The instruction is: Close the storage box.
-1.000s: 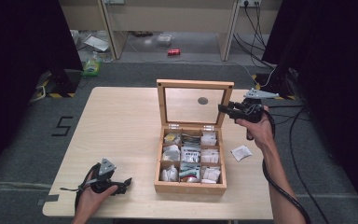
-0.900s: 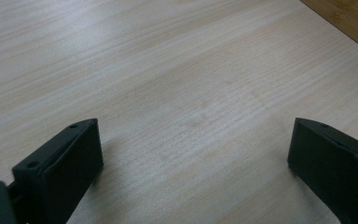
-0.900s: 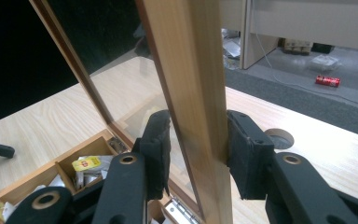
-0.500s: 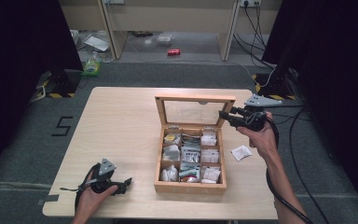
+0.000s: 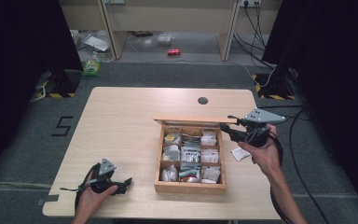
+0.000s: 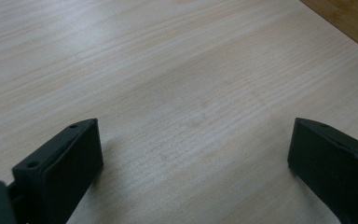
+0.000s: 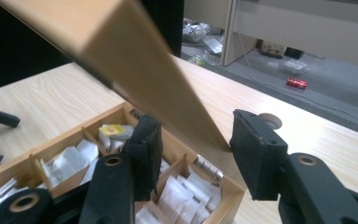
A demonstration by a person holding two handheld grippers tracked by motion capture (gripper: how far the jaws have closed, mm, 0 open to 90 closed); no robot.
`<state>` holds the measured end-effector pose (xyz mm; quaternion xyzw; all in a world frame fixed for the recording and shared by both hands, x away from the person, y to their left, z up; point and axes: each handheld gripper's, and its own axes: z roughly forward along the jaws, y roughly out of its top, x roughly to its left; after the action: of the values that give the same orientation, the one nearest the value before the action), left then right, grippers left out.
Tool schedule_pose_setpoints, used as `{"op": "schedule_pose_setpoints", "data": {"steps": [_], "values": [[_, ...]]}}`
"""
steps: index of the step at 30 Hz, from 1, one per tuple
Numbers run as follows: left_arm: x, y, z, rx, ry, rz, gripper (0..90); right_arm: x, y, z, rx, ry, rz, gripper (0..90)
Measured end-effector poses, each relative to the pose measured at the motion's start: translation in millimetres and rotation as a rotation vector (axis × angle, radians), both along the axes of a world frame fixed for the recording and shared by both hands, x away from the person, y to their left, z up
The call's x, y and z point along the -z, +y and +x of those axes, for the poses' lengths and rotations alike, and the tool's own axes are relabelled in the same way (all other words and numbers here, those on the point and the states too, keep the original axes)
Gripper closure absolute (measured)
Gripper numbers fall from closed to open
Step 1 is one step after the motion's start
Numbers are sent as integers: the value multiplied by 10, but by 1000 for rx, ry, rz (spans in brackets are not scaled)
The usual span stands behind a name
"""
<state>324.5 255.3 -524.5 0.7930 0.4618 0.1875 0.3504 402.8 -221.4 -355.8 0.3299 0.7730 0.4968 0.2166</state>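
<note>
Right gripper view: right gripper [image 7: 193, 154] part-open, straddling box lid [image 7: 135, 65] edge; left gripper [image 6: 193, 163] wide, empty.

The packets [image 5: 190, 154] in the box [image 5: 189, 187] are too small to read from the high view. The lid [image 7: 135, 65] runs off the right gripper view's top edge, blurry and hiding the back compartments.

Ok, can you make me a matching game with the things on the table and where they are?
Things:
1. lid
2. left gripper
3. loose packet
4. red can

Places:
A. on the floor behind the table
B. on the table right of the box
C. between the right gripper's jaws
D. at the table's front left

Pairs: 1-C, 2-D, 3-B, 4-A
</note>
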Motion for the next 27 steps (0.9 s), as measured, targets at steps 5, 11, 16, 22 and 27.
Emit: {"op": "schedule_pose_setpoints", "data": {"steps": [5, 11, 16, 22, 27], "values": [[0, 0, 0, 0, 0, 0, 23, 52, 48, -177, 6, -19, -52, 499], [0, -1, 0, 0, 0, -1, 24, 103, 13, -350, 15, -1, -17, 500], [1, -1, 1, 0, -1, -1, 23, 140, -8, -462, 15, 19, 7, 488], [2, -6, 3, 0, -1, 0, 17, 249, 3, -607, 34, 32, 9, 482], [2, -7, 3, 0, -1, 0, 16, 368, 2, -740, 44, 42, 8, 479]]}}
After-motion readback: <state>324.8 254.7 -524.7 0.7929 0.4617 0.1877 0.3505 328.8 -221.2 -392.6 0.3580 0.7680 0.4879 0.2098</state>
